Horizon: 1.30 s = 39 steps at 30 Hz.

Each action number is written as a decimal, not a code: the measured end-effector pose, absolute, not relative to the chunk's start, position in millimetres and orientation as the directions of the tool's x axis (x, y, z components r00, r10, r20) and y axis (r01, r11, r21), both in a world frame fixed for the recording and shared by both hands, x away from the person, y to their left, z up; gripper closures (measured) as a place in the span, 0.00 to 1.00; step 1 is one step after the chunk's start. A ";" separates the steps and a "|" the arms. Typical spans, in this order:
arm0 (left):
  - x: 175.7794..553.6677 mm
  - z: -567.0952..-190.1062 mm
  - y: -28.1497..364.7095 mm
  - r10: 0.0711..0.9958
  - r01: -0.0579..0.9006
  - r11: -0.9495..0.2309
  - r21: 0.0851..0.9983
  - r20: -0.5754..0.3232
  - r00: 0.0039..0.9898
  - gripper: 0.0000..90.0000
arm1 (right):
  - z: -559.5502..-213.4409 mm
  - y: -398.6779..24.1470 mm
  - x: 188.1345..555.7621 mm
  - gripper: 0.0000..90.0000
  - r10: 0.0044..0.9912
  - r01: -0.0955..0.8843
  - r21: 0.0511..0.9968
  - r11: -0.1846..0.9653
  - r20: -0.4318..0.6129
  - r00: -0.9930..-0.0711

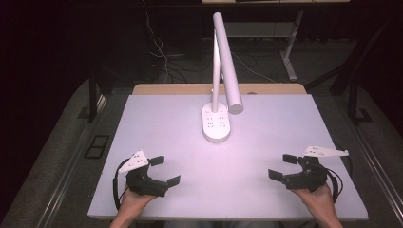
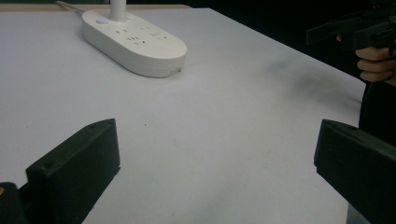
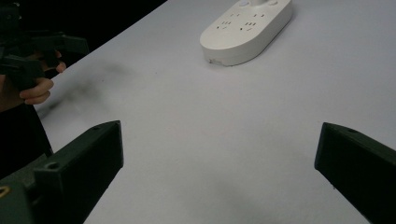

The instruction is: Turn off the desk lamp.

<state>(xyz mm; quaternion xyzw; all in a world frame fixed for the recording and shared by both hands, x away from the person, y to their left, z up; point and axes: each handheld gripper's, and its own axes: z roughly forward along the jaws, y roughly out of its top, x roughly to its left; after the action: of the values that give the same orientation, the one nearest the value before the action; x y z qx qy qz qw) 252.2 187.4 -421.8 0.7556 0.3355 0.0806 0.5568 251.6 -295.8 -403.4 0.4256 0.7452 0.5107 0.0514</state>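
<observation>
White lamp (image 1: 223, 71) stands at the far middle of the pale surface (image 1: 266, 142), its oval base (image 2: 135, 39) cut off by the frame edge in both gripper views. Left tool (image 1: 164, 171) and right tool (image 1: 283, 167) rest near the front corners, each held from below by a hand, jaws spread wide and empty.

The bench (image 1: 171, 142) has a flat, pale top with a strip of wood along its far edge. A white lamp (image 1: 223, 71) stands on it near the far middle. The lamp's long oval base (image 1: 216, 123) has small sockets on top.
</observation>
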 end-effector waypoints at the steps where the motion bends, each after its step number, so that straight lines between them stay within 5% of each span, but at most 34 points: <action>1: 252.2 -421.8 187.4 0.597 0.417 -0.155 0.895 -0.252 0.762 0.00 | -403.8 -296.0 251.7 0.01 0.686 0.585 0.803 0.115 0.362 -0.631; 39: 252.0 -422.2 189.1 0.605 0.419 -0.148 0.896 -0.253 0.755 0.00 | -396.7 -293.3 268.2 0.01 0.709 0.629 0.757 0.178 0.345 -0.615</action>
<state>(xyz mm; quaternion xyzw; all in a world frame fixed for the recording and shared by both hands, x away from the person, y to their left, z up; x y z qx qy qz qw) 252.0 189.1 -422.2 0.7529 0.3400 0.0836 0.5572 268.2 -293.3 -396.7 0.4366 0.7662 0.4697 0.0423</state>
